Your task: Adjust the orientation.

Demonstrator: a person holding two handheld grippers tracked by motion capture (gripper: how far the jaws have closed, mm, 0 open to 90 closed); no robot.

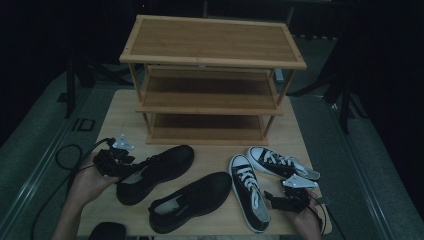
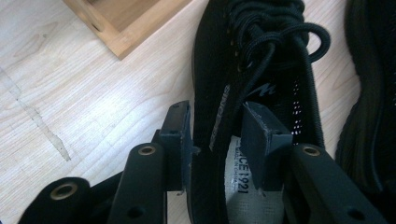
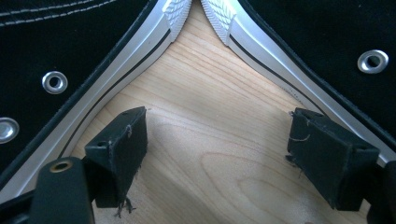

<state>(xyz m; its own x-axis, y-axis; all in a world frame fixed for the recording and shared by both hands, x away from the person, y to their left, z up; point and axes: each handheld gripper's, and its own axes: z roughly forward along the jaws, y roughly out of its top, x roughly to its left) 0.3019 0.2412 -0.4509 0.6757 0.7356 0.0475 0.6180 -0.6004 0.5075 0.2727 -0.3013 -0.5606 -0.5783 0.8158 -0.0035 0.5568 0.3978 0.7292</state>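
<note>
Three-tier wooden rack (image 1: 212, 80) is taking up the back of the worktop (image 1: 120, 120), its shelves lying bare and open from the front, with a free strip of worktop running between its base and the shoes. Two black sneakers (image 1: 190, 202) and two black-and-white canvas shoes (image 1: 249, 192) are crowding the front, toes nearly meeting, so only narrow gaps are showing between them. Left and right worktop edges beside the rack are staying passable.
</note>
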